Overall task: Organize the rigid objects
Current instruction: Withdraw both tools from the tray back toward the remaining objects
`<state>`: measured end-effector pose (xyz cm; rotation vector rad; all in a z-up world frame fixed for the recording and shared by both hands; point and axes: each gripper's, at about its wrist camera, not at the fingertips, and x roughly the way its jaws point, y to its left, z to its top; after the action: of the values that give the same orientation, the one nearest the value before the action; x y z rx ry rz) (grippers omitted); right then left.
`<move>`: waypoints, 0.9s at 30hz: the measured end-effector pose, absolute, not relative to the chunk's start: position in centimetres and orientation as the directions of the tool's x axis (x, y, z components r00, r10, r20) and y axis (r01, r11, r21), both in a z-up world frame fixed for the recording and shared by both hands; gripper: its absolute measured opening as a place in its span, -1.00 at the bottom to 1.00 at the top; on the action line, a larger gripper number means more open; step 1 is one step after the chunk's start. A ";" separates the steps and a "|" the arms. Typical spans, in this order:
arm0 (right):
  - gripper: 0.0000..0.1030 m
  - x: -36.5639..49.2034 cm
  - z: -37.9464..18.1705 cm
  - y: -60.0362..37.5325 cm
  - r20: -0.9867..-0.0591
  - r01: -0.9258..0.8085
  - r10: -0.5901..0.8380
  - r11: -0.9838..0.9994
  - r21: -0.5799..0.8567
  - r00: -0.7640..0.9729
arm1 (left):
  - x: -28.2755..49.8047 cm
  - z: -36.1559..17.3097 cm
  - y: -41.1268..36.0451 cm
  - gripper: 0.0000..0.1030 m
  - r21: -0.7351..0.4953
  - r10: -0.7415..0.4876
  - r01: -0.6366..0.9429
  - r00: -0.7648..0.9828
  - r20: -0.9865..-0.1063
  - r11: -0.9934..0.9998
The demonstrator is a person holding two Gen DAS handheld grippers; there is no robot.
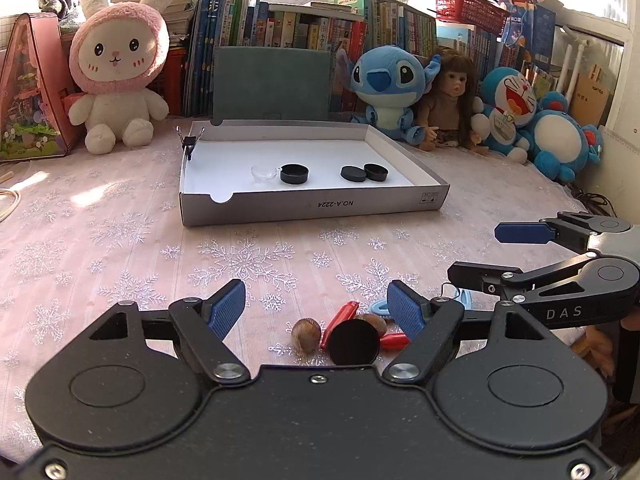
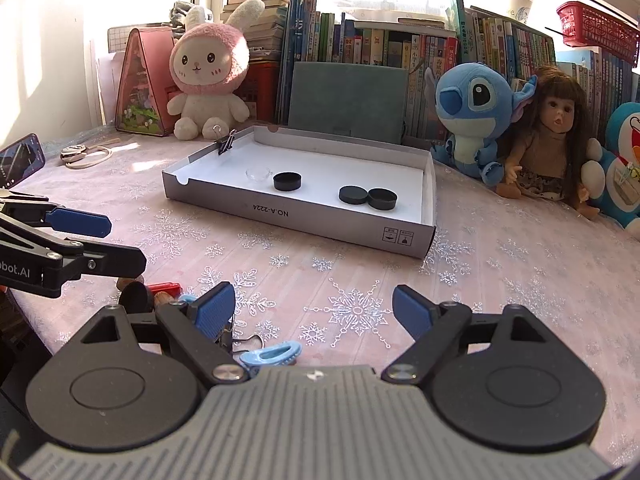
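A shallow grey cardboard tray (image 1: 312, 210) with a white floor sits mid-table, its near wall printed "NO.A-2224" upside down. Inside it lie a small clear glass dish (image 1: 264, 173) touching 1 black round cap (image 1: 294, 173), and, apart to the right, a flat black disc (image 1: 353, 173) touching a second black cap (image 1: 376, 172); a black binder clip (image 1: 189, 142) is clamped on the tray's far left corner. Near the table's front edge lies a loose cluster: a black round lid (image 1: 354, 342) standing on edge, a brown nut (image 1: 306, 334) just beside it, 2 red capsule-shaped pieces (image 1: 340, 320) and a light blue hair clip (image 2: 272, 355). The surface is a pink cloth (image 1: 120, 240) printed with white snowflakes, sunlit in patches. Along the back stand a row of books (image 1: 280, 32), a pink-hooded rabbit plush (image 1: 118, 68), a blue Stitch plush (image 1: 388, 84), a doll (image 1: 452, 96), a Doraemon plush (image 1: 508, 108) and a red basket (image 1: 468, 10) on top of the books. The left gripper (image 1: 316, 308) hovers above the cluster with its jaws wide apart, holding nothing; the lid and nut show between its blue pads without contact. The right gripper (image 2: 314, 312) is likewise spread wide and empty, low over the cloth, with the hair clip under its left finger; whether they touch cannot be told.
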<state>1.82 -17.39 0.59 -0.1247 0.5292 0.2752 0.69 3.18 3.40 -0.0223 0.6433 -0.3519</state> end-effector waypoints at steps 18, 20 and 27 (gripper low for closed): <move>0.79 -0.1 -1.3 -17.7 -0.540 -0.274 0.193 0.959 -0.074 0.819 | -2.6 1.4 1.6 -0.16 -0.054 -0.339 0.389 0.718 -0.607 0.920; 0.79 -0.2 -1.5 -17.7 -0.542 -0.278 0.191 0.957 -0.082 0.818 | -2.3 1.2 1.6 -0.17 -0.062 -0.339 0.383 0.716 -0.610 0.921; 0.79 -0.3 -1.9 -17.1 -0.546 -0.296 0.192 0.949 -0.108 0.816 | -1.5 0.9 1.2 -0.25 -0.053 -0.327 0.372 0.726 -0.605 0.927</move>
<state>-0.35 -17.10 -1.95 -0.1924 0.5599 0.2618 -1.55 1.18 0.93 0.0739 0.6526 -0.3857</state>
